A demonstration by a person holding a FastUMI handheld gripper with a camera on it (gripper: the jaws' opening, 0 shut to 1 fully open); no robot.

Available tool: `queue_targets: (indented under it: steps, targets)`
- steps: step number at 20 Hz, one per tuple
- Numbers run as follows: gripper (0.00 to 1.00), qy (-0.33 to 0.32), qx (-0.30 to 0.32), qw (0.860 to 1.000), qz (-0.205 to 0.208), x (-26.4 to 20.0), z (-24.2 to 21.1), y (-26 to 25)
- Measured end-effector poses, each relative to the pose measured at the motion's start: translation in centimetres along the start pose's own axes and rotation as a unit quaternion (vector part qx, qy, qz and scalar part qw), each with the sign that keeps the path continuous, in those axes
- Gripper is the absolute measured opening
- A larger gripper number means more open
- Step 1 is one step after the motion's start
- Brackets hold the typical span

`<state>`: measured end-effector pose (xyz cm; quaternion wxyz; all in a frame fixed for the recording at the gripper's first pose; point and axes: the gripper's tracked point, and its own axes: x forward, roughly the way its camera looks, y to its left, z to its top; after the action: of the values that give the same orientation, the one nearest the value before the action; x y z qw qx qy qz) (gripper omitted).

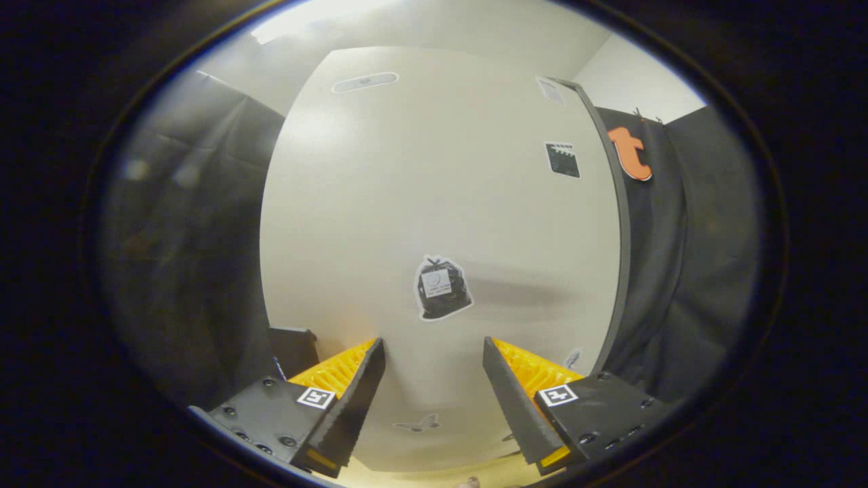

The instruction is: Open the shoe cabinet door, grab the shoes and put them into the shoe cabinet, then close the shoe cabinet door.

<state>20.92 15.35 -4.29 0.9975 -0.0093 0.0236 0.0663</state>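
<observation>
You're in a staged recording booth – black cloth walls (183,271) around one pale cabinet door (434,224) – no lived-in home

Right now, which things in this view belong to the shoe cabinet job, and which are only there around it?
For the job:
- shoe cabinet door, pale, just ahead
- gripper, jaws open, holding nothing

Just there:
- bag-shaped sticker on the door, beyond the jaws
- small dark sticker higher on the door
- black cloth wall on both sides

Black cloth wall (190,257) flanks both sides beneath a pale ceiling (434,30).
</observation>
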Motion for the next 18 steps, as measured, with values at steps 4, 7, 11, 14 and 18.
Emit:
queue_targets:
  steps: [4, 7, 11, 14, 18]
  targets:
    - [0.93, -0.002, -0.007, 1.0, -0.013, 1.0, -0.38, 0.12]
    - [0.93, -0.002, -0.003, 1.0, -0.024, 0.6, -0.12, 0.18]
    - [0.93, -0.003, 0.003, 0.999, -0.044, 0.42, -0.05, 0.19]
    - [0.93, -0.002, 0.008, 0.998, -0.06, 0.25, 0.0, 0.2]
    - [0.93, -0.002, 0.003, 0.997, -0.077, 0.34, -0.11, 0.32]
